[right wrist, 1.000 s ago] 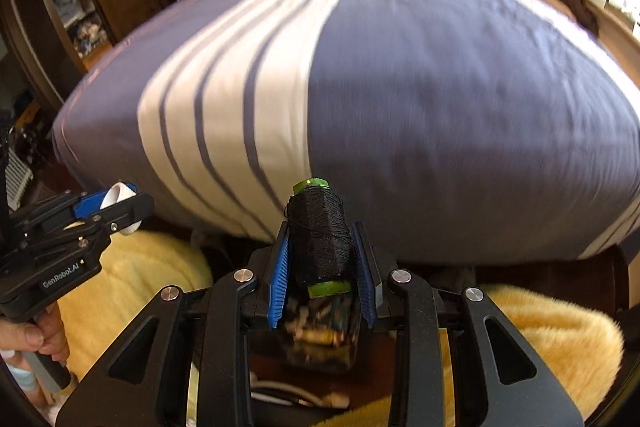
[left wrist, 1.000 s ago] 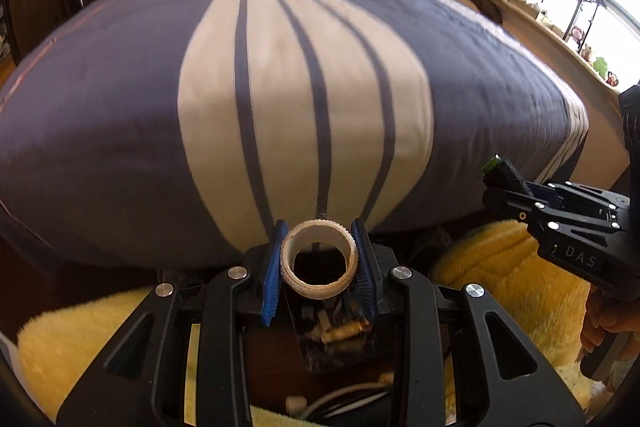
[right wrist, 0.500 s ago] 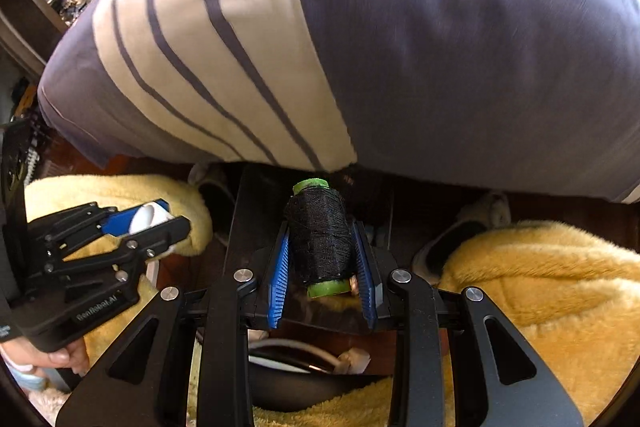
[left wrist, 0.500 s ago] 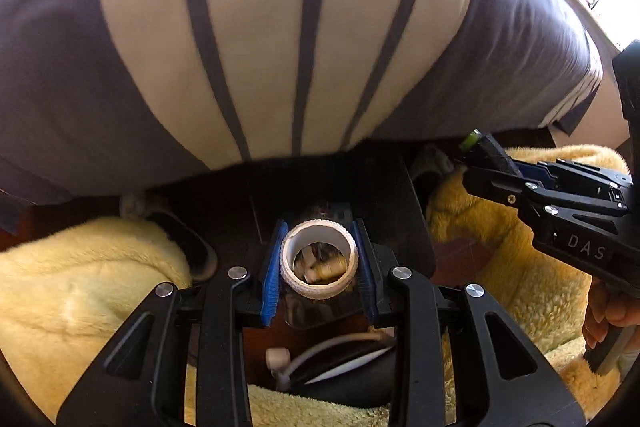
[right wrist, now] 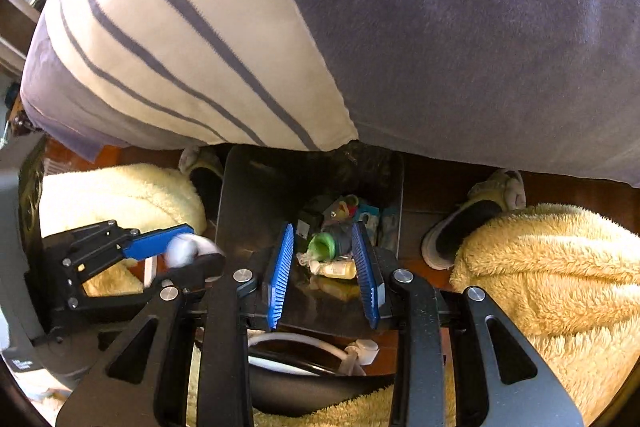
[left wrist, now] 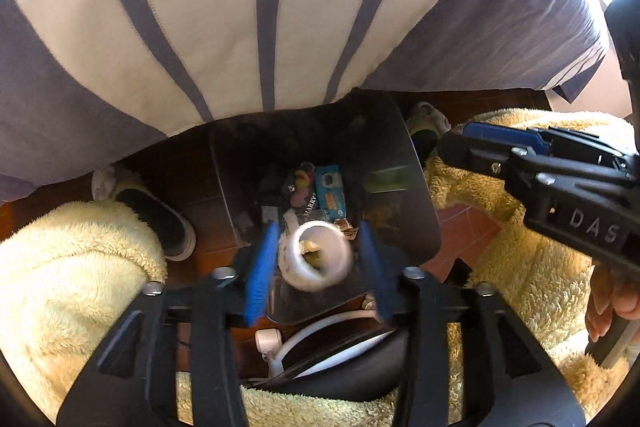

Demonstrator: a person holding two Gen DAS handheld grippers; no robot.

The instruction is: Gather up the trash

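Both grippers hang over a dark bin [left wrist: 394,163] on the floor at the foot of a striped blanket [left wrist: 256,7]. The left gripper [left wrist: 316,259] has its jaws spread; a blurred white ring [left wrist: 316,255] sits in the gap over the bin, and contact with the pads cannot be made out. The right gripper [right wrist: 326,263] is also spread apart; a black spool with green ends [right wrist: 332,245] lies among wrappers in the bin. The bin's far edge is hidden under the blanket. Yellow fleece [right wrist: 552,267] flanks it, covering all but the front of two slippers [right wrist: 472,219].
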